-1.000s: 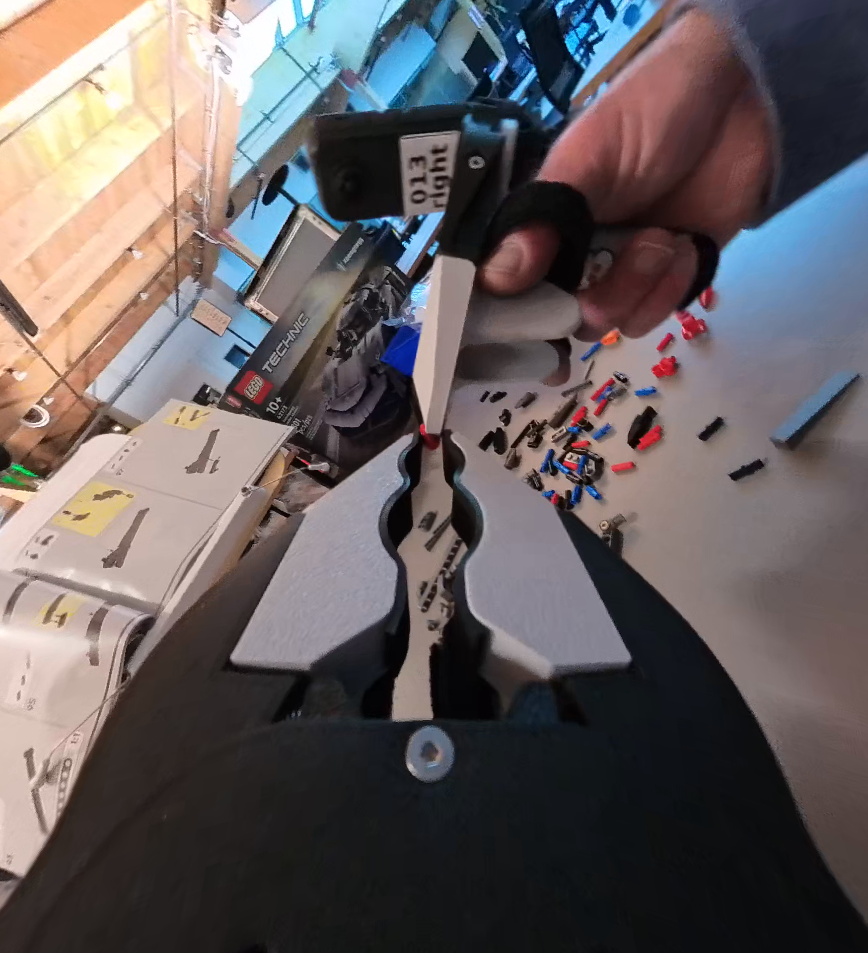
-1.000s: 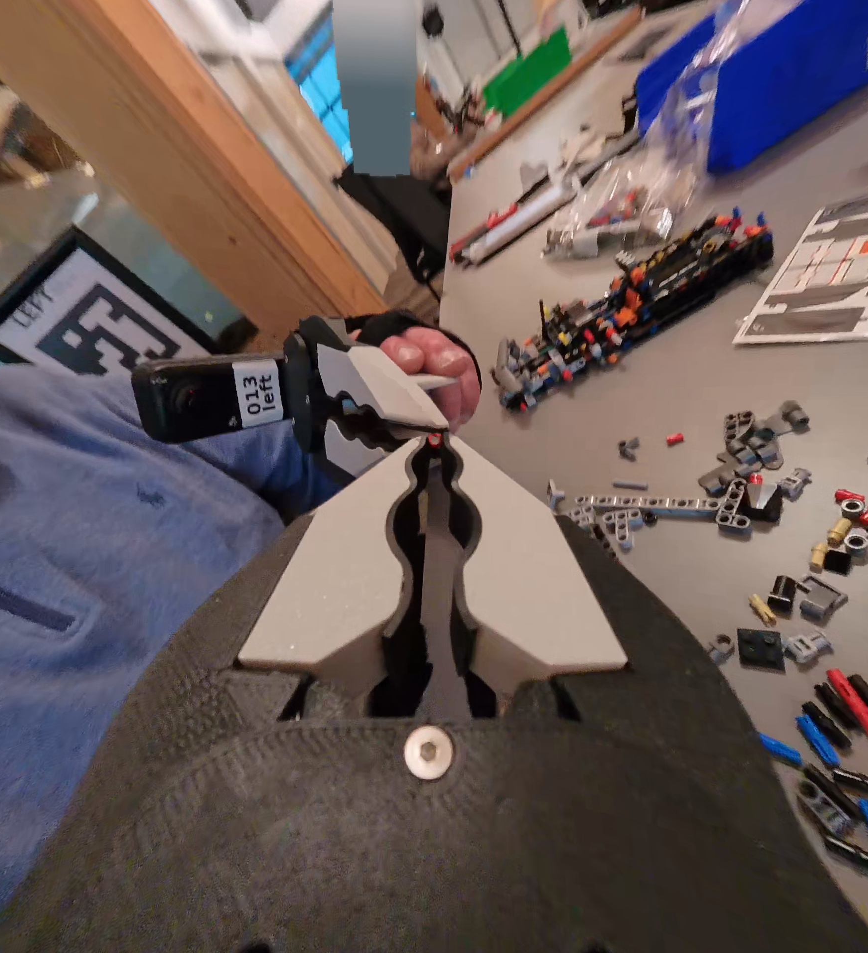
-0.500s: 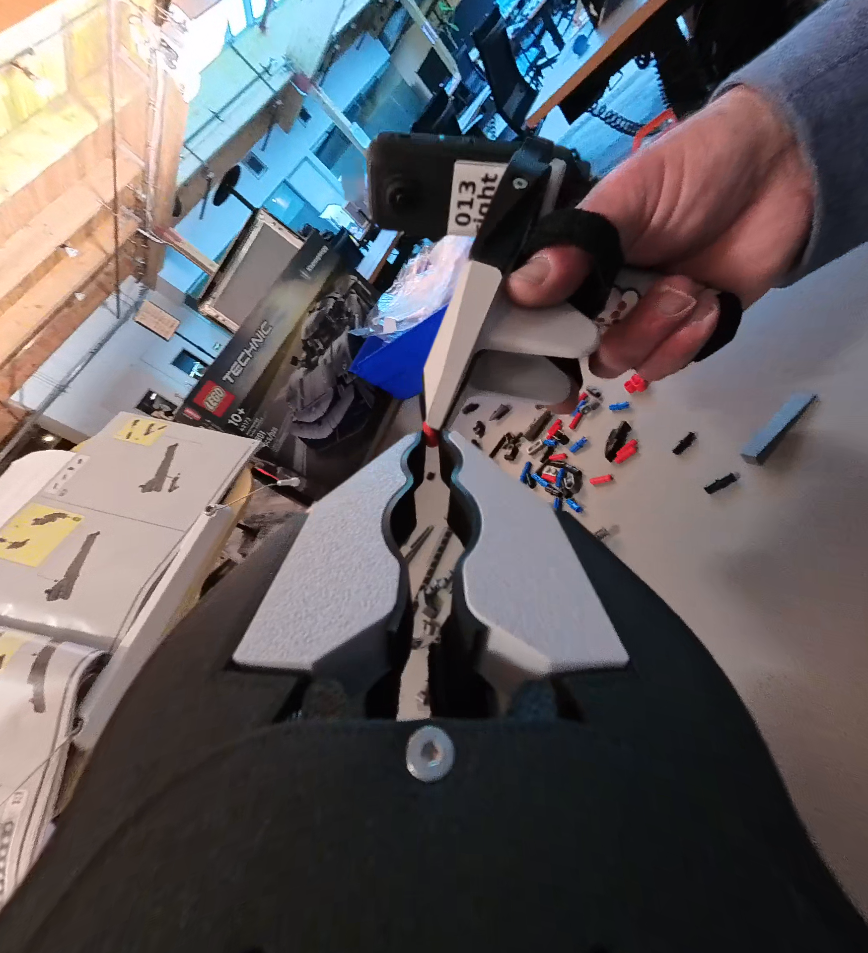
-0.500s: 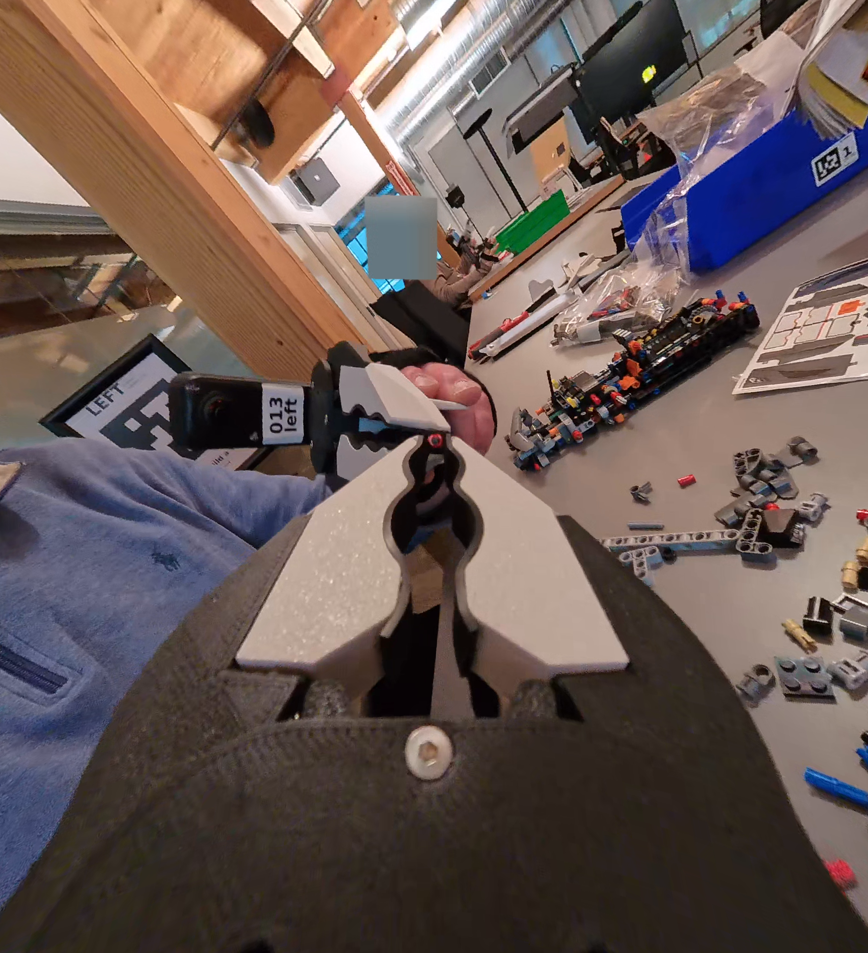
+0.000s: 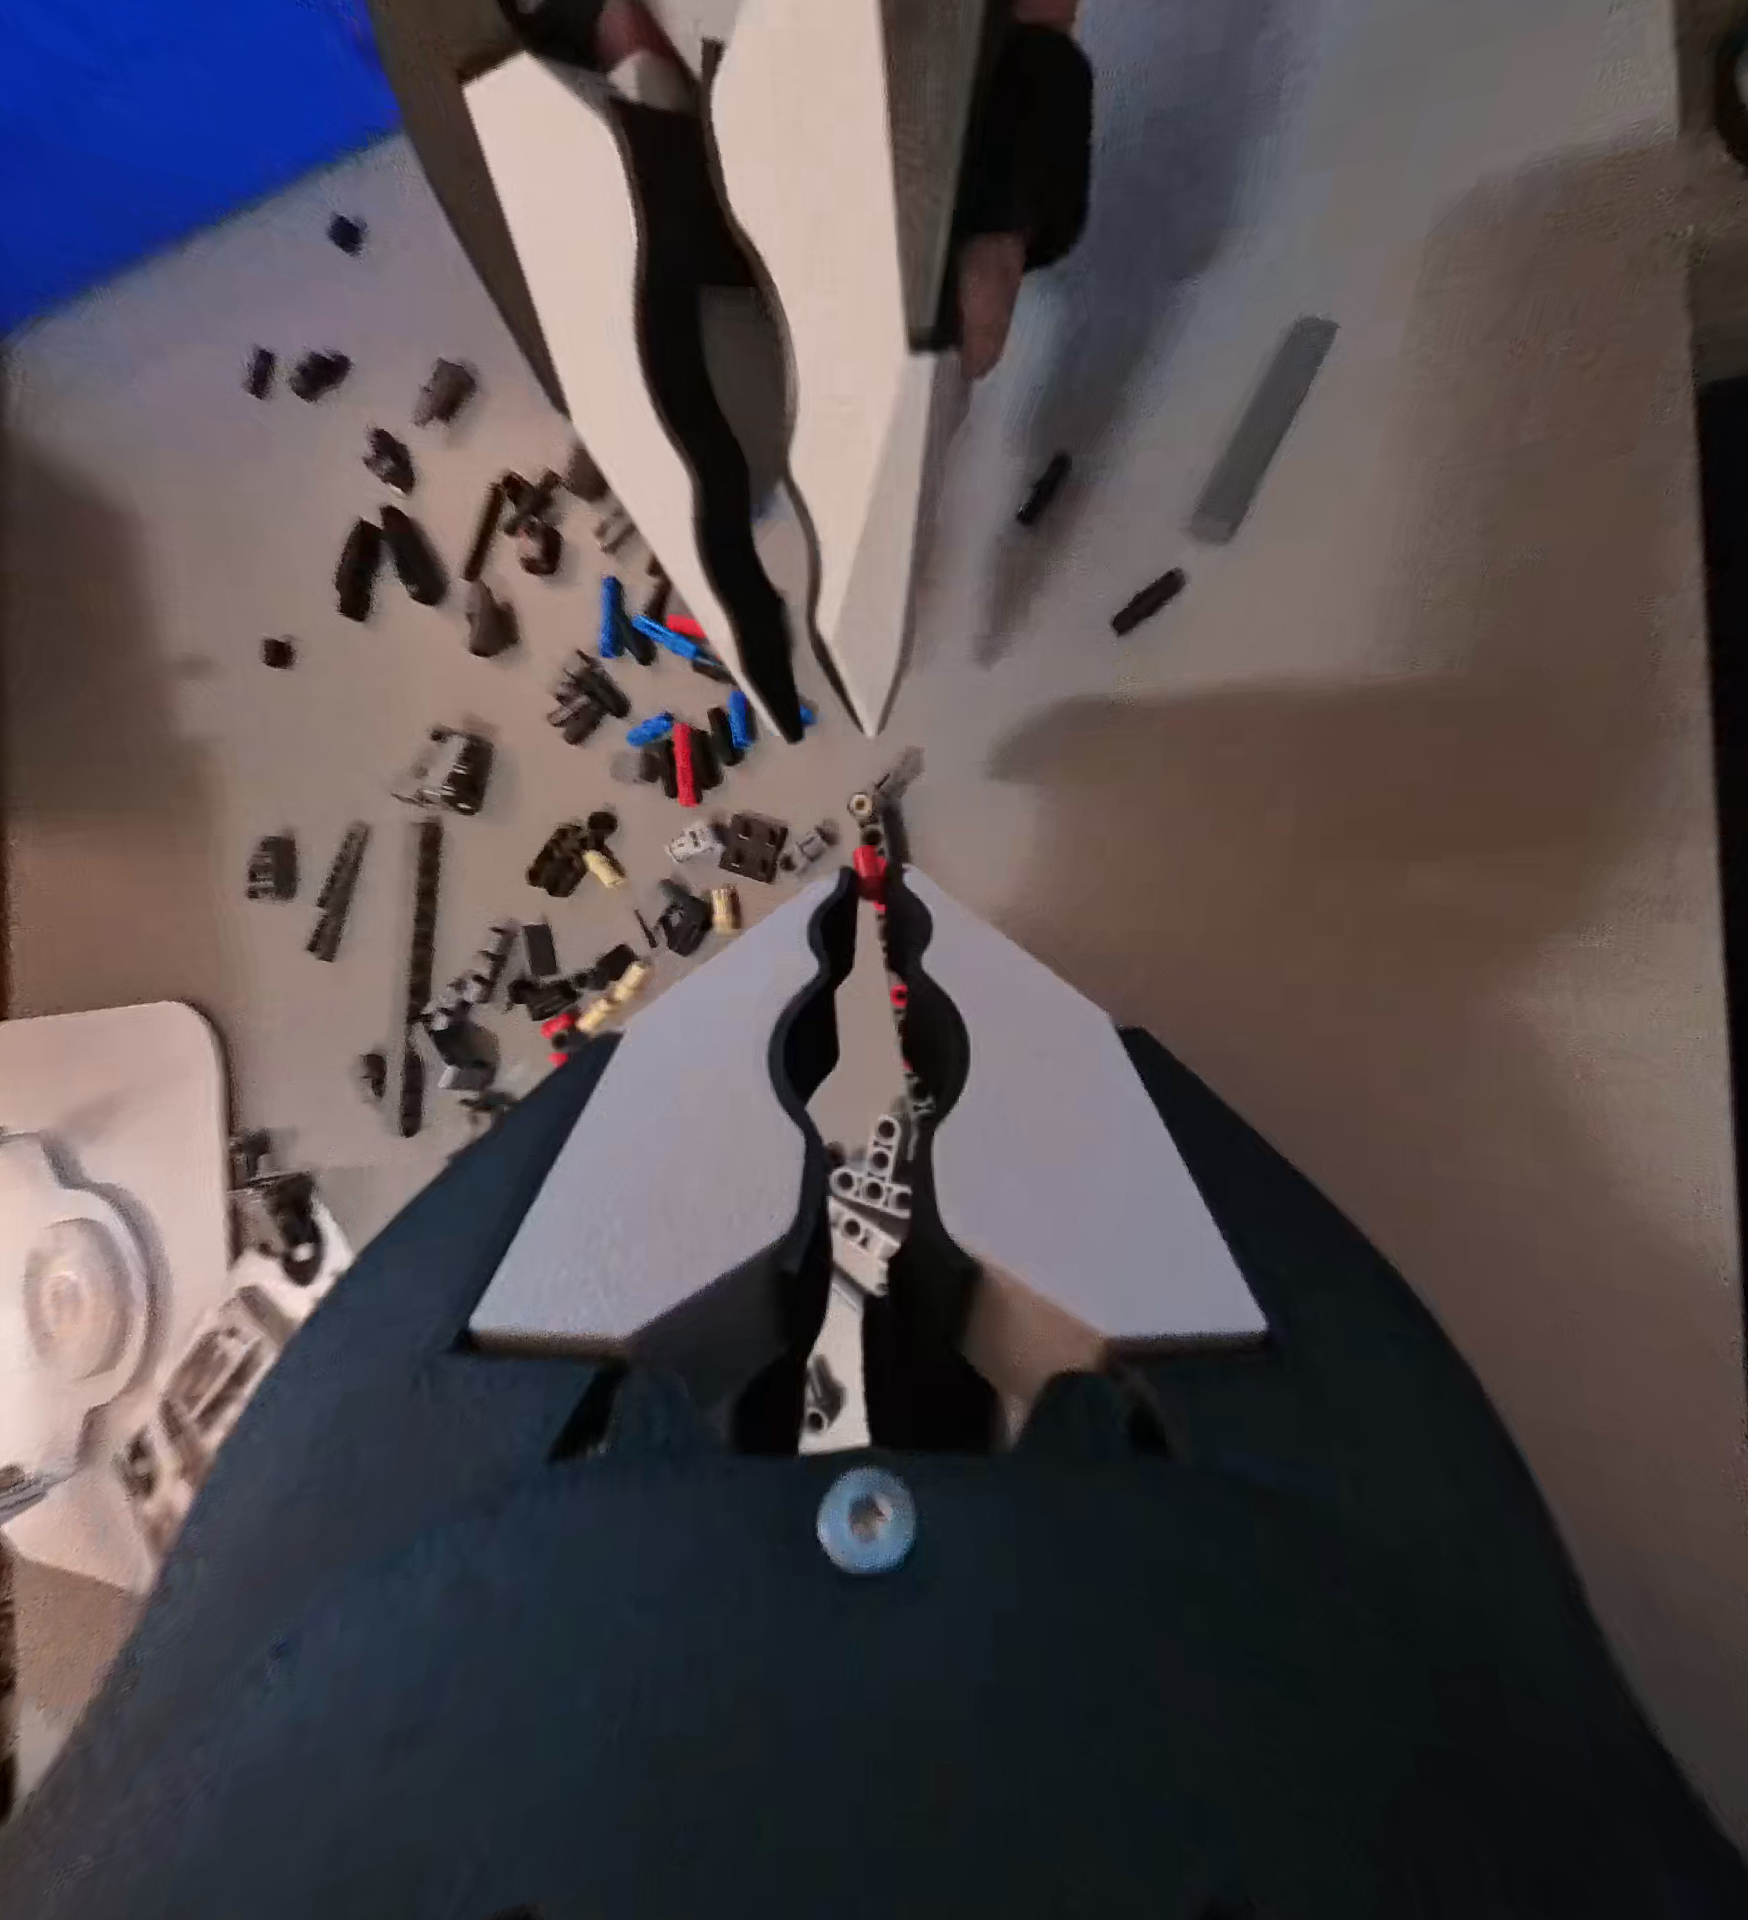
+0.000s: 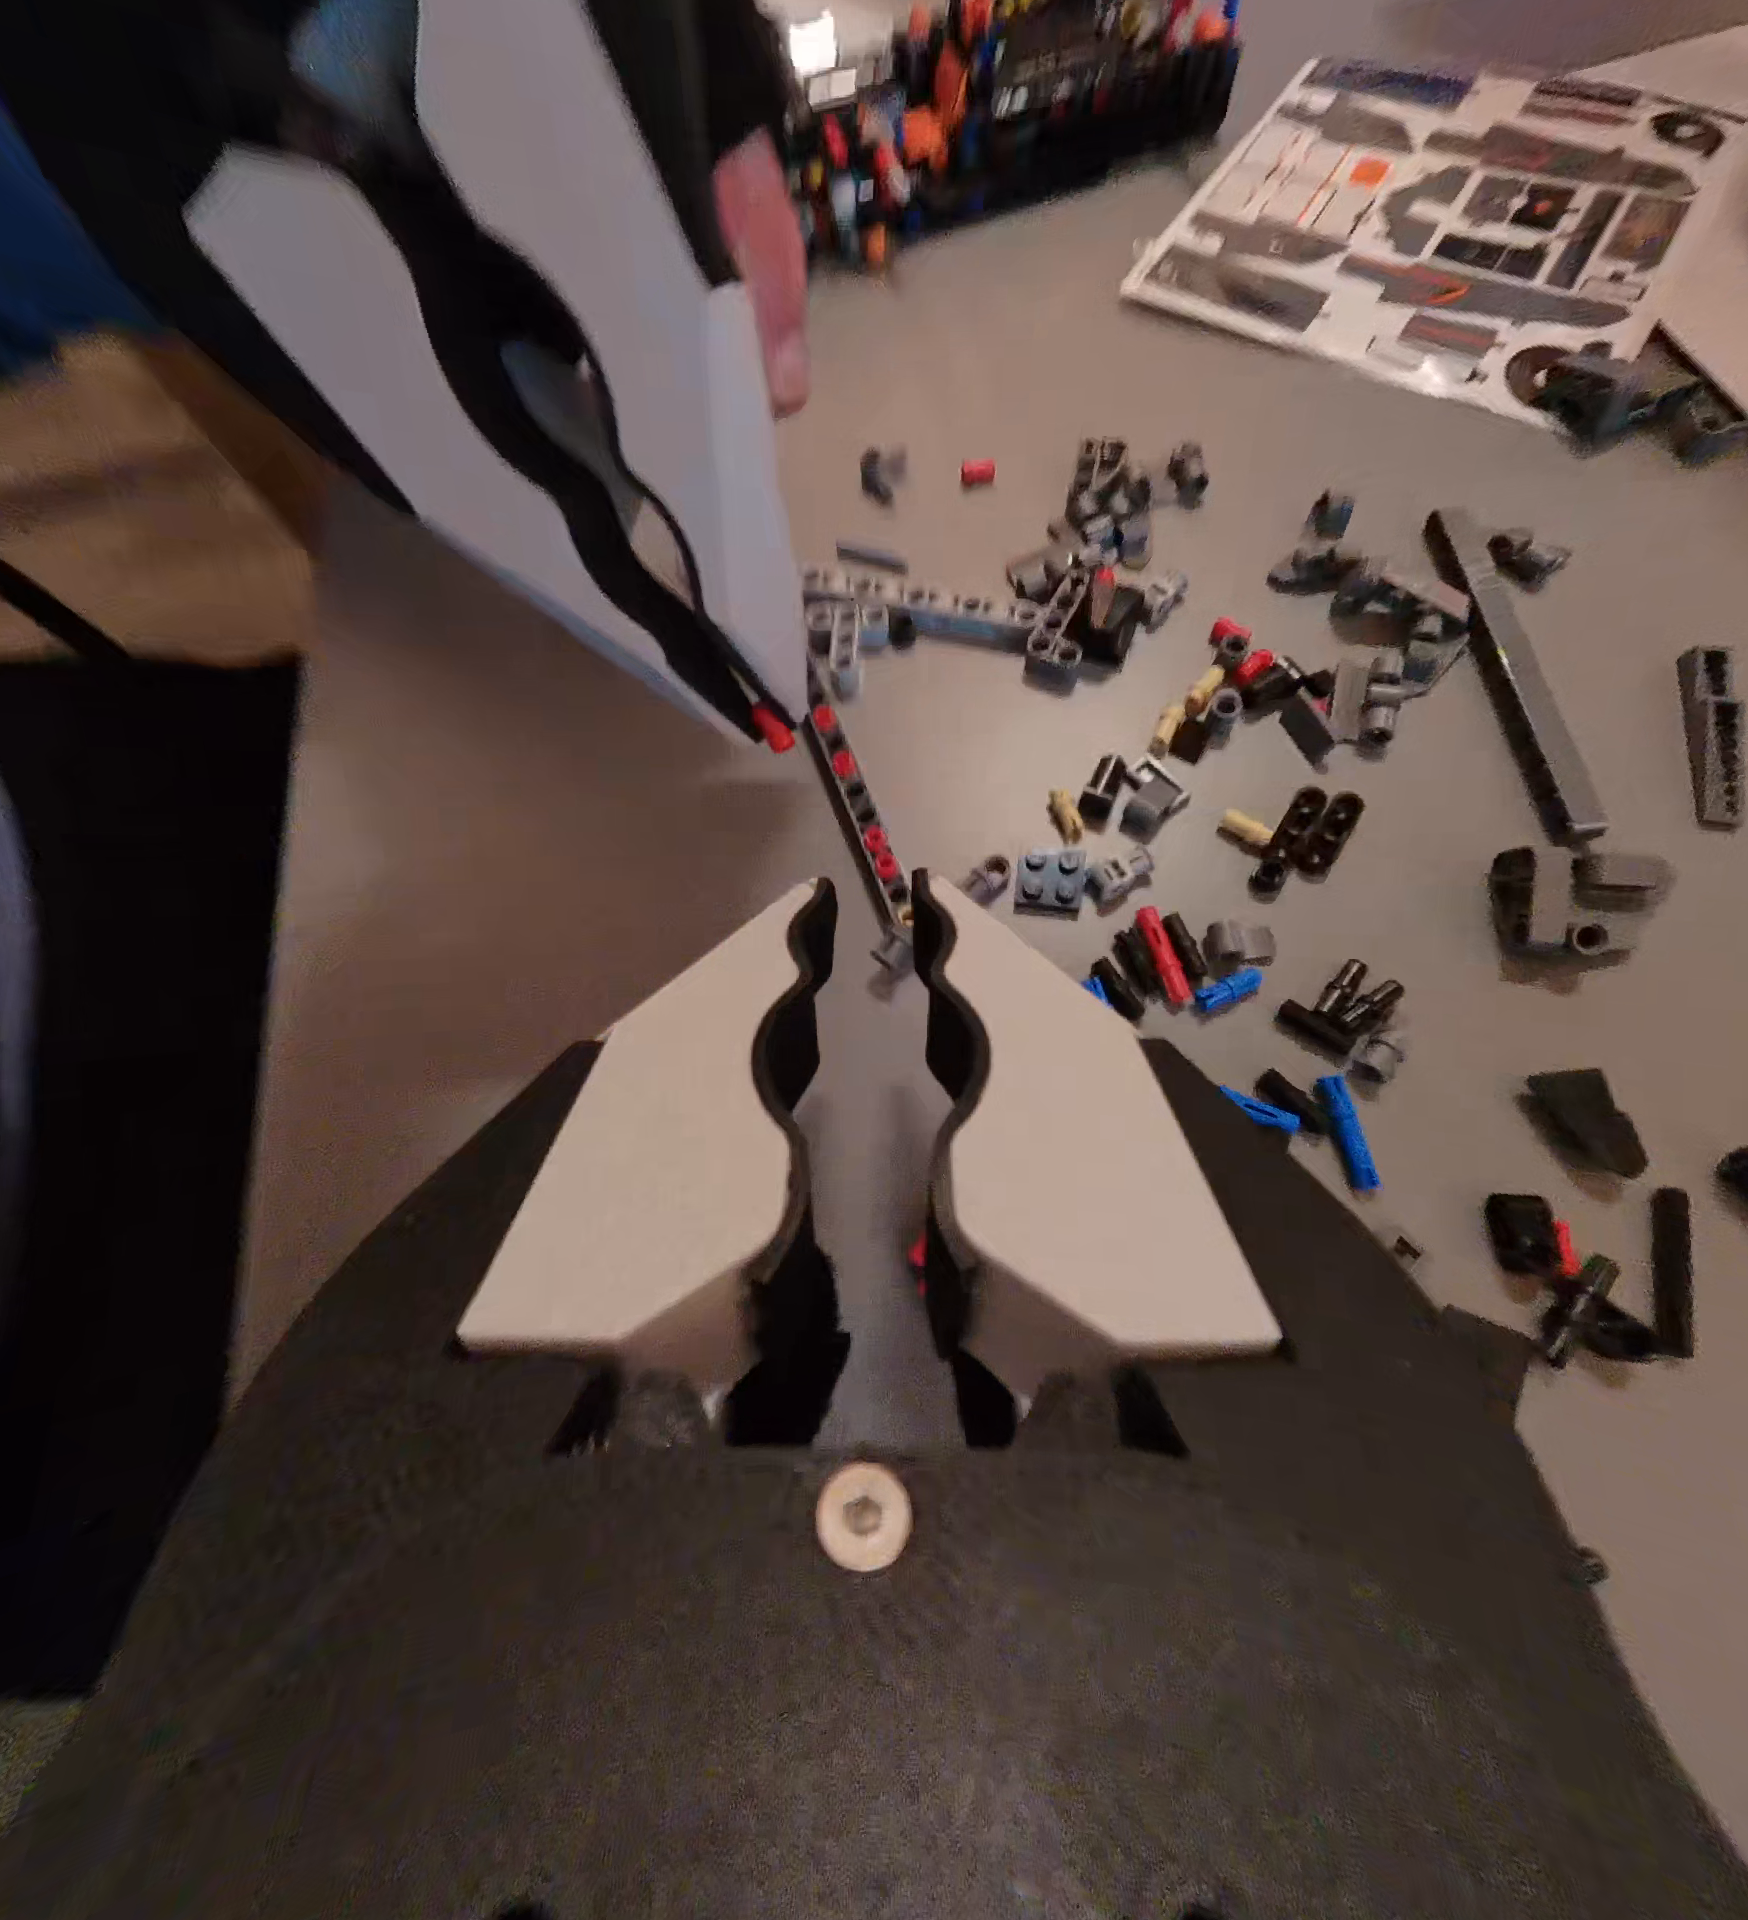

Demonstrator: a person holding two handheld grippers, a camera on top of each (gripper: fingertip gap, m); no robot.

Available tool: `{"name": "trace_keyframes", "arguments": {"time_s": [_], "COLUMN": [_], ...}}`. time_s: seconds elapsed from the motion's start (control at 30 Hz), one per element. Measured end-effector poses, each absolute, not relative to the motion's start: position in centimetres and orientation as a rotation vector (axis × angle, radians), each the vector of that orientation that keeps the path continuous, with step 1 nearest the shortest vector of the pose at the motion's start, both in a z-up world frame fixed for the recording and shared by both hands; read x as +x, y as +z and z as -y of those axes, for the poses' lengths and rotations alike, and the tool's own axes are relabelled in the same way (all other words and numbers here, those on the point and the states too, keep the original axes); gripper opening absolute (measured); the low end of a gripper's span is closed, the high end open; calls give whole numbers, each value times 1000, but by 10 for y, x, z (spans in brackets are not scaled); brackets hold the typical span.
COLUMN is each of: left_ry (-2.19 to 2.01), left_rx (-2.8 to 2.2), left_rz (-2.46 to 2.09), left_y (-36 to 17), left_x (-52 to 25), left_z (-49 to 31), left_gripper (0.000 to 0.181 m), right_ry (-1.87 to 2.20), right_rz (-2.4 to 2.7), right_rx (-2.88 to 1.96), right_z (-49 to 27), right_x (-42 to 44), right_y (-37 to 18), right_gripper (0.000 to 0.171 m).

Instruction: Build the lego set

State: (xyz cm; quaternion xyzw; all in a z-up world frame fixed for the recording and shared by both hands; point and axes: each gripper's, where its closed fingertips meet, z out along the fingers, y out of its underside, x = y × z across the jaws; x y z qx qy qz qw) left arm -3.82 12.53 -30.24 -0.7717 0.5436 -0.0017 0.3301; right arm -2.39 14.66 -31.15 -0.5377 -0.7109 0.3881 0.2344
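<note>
My left gripper (image 5: 872,881) is shut on a small red pin (image 5: 868,868). The right wrist view shows the same pin (image 6: 772,727) sticking out of the left gripper's tips (image 6: 771,717), low over the grey table (image 6: 537,935). A long black beam (image 6: 854,800) with red pins in it lies on the table right beside that pin. It also shows in the left wrist view (image 5: 878,831). My right gripper (image 6: 872,896) is open, and the beam's near end stands between its fingers without being squeezed. In the left wrist view the right gripper (image 5: 834,727) comes down from the top with its jaws apart.
Loose black, blue and red pins (image 6: 1161,966) and a grey 2x2 plate (image 6: 1052,878) lie right of my right gripper. A long dark beam (image 6: 1519,675), a sticker sheet (image 6: 1421,208) and a partly built model (image 6: 1005,104) lie farther back. A blue bin (image 5: 122,135) is at the far left.
Both grippers came down from mid-air, where they met tip to tip on the red pin, to the table. The right gripper opened and let go; the left kept the pin.
</note>
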Motion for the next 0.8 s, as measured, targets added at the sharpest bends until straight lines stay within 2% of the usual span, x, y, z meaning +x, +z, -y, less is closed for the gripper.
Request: {"name": "trace_keyframes", "arguments": {"time_s": [0.07,0.2,0.5,0.8], "left_ry": [-4,-69,-276,-476], "left_rx": [-2044,-2063,-2112,-2155], "left_rz": [-1441,-1415,-1326,-1201], "left_y": [-308,-307,-302,-293], "left_x": [-38,-32,-22,-19], "left_z": [-129,-135,-138,-137], "left_gripper": [3,3,3,3], "right_ry": [994,967,569,386], "right_rz": [2011,1965,1957,1960], "right_rx": [-1427,-1260,-969,-891], "right_z": [-145,-139,-138,-140], "right_x": [-25,-31,-29,-25], "right_y": [-323,-305,-292,-290], "right_gripper": [11,11,2,7]}}
